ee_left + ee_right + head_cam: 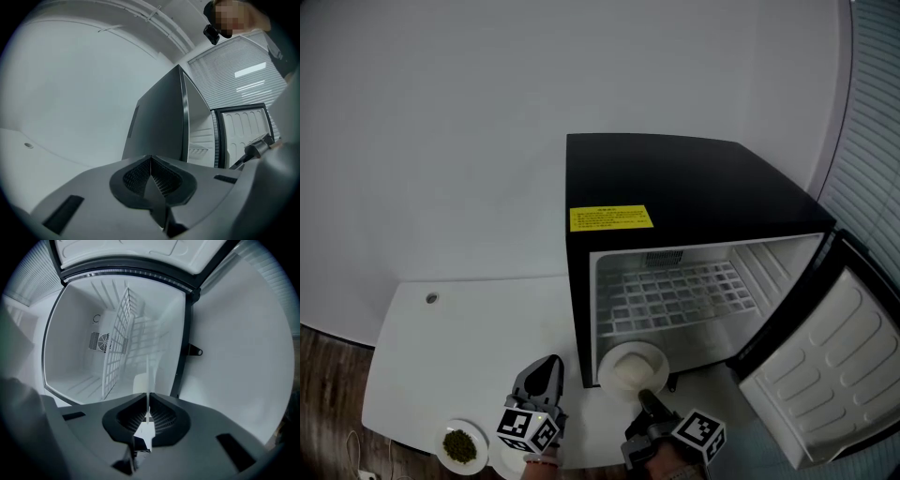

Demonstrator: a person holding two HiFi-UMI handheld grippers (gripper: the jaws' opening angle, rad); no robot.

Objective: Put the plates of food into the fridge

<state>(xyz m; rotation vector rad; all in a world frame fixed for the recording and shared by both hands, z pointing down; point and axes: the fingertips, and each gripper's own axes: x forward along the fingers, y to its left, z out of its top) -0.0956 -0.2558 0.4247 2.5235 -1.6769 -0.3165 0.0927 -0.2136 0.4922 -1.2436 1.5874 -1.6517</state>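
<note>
In the head view a white plate [609, 359] with a pale mound of food [630, 372] hangs at the lower mouth of the open black fridge [675, 178]. My right gripper [645, 396] is shut on its near rim. In the right gripper view the plate [148, 376] shows edge-on as a thin white line between the shut jaws of the right gripper [148, 397]. My left gripper [551, 362] hovers over the table left of the fridge, shut and empty; in its own view the left gripper [150, 159] has its pads together. A plate of green food [461, 445] sits near the table's front edge.
The fridge door [825, 375] swings open to the right. A wire shelf [675, 291] crosses the white interior. The white table [469, 328] has a small hole [431, 298] at its left. A further white plate [499, 461] peeks out beside the left gripper.
</note>
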